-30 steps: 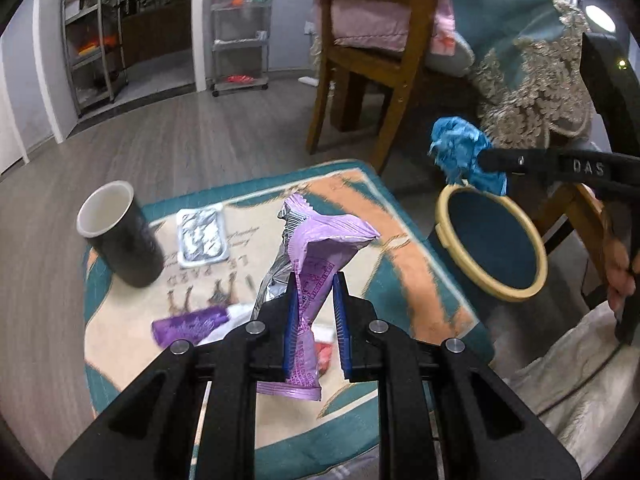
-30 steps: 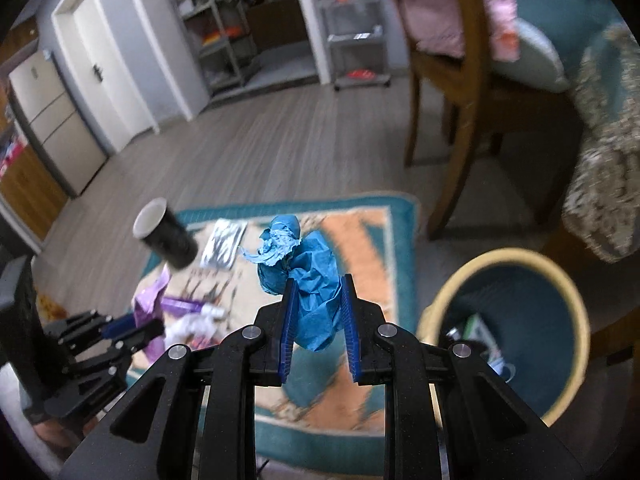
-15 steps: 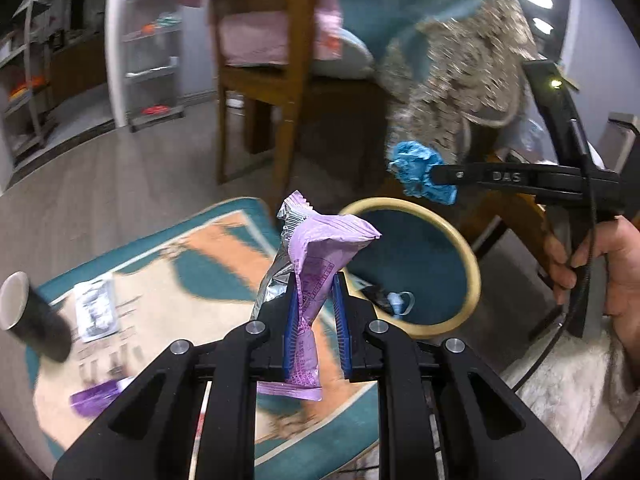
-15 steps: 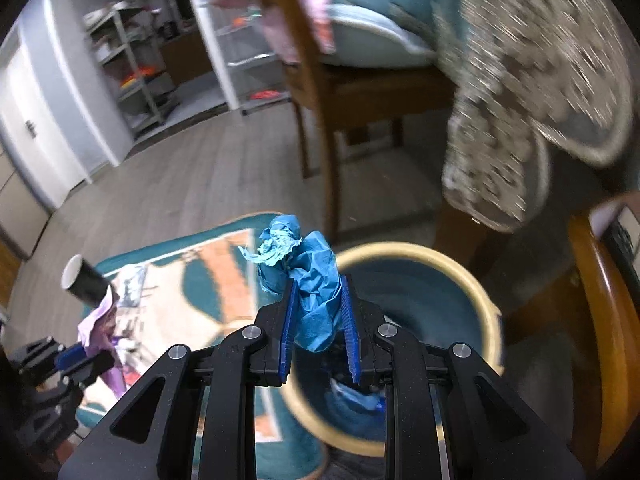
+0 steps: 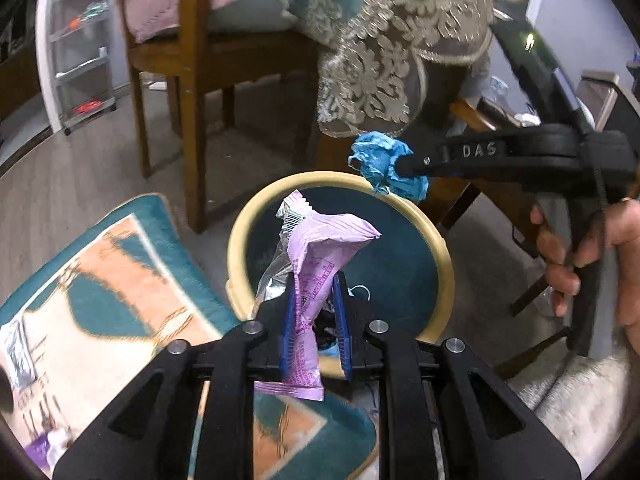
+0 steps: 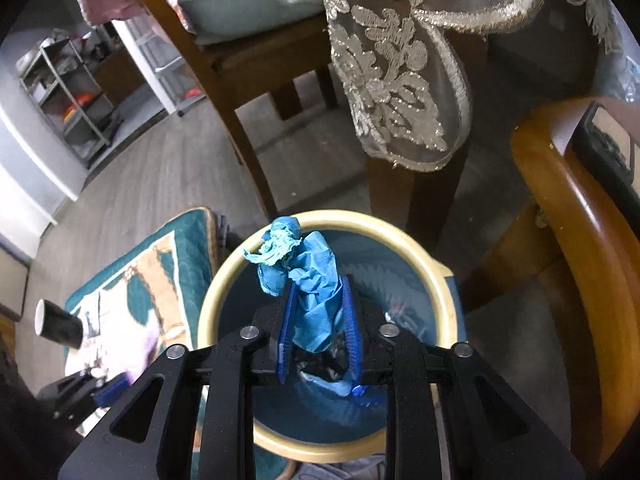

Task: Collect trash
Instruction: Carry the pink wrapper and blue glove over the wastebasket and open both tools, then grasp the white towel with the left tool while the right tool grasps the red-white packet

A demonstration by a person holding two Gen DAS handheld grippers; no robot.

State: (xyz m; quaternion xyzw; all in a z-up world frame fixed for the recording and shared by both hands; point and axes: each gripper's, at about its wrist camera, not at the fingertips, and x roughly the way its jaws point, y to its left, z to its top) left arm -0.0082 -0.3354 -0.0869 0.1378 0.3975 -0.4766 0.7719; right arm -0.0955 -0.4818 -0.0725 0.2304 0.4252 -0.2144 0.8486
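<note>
My left gripper (image 5: pixel 315 320) is shut on a purple snack wrapper (image 5: pixel 316 264) and holds it above the near rim of the round bin (image 5: pixel 240 232) with a cream rim and dark teal inside. My right gripper (image 6: pixel 316 328) is shut on a crumpled blue glove (image 6: pixel 308 276) and holds it over the bin (image 6: pixel 224 276). In the left wrist view the blue glove (image 5: pixel 384 168) hangs at the bin's far rim. Some trash lies inside the bin.
A patterned teal rug (image 5: pixel 100 280) lies left of the bin with a black cup (image 6: pixel 56 324), a foil blister pack (image 5: pixel 16 352) and purple scraps on it. Wooden chairs (image 5: pixel 192 80) and a lace tablecloth (image 6: pixel 400 60) stand behind the bin.
Both grippers have swung right from over the rug to above the bin, each still holding its piece of trash.
</note>
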